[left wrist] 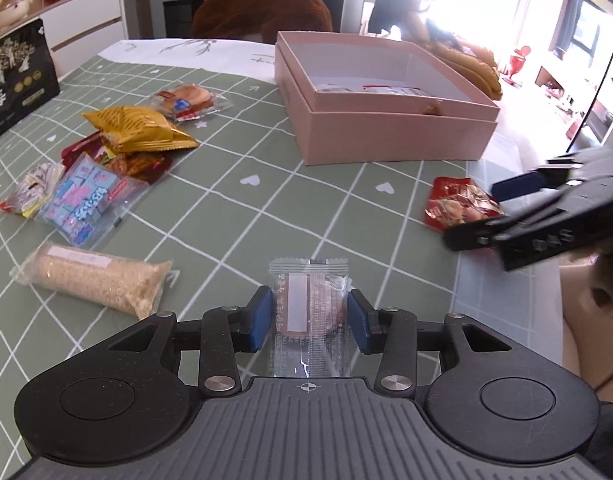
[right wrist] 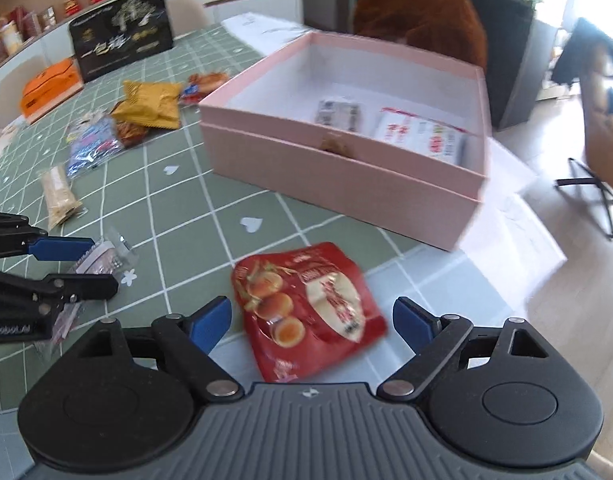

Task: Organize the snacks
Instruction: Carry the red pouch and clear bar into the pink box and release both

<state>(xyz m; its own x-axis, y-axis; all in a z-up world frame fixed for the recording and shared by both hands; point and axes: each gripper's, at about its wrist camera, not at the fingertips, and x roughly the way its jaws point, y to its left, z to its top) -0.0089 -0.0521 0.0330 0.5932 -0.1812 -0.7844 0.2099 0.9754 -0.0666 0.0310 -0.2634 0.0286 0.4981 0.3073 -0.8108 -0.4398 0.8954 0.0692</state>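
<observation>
Snacks under inspection: a clear-wrapped biscuit (left wrist: 308, 312) lies flat between my left gripper (left wrist: 309, 317) pads. Its jaws stand part-open with a slim gap on each side of the wrapper, so I record no grip. My right gripper (right wrist: 311, 322) is spread wide over a red snack packet (right wrist: 308, 310), which lies loose on the cloth with clear space to either pad.

Clearance: the red packet sits close to the table's near-right corner, where the green cloth gives way to a pale strip and then the floor. Directly ahead of the right gripper stands the pink box (right wrist: 346, 176), open-topped, its front wall just beyond the packet; two packets (right wrist: 420, 136) already lie inside against the near wall. Open cloth runs between the left gripper and the box. To my left of the left gripper lies an oat bar (left wrist: 98, 278), and farther ahead on that side a blue packet (left wrist: 88, 202), a yellow packet (left wrist: 140, 130) and a clear-wrapped cake (left wrist: 190, 100), clustered together.

Pose: both grippers tilt steeply down toward the table (left wrist: 234, 208). They work side by side, each visible at the edge of the other's view.

Surroundings: green checked tablecloth with white hearts, a black gift bag (right wrist: 122, 46) at the far left, a brown chair back (right wrist: 422, 20) behind the box, bright window beyond. The right wrist view is motion-blurred.
</observation>
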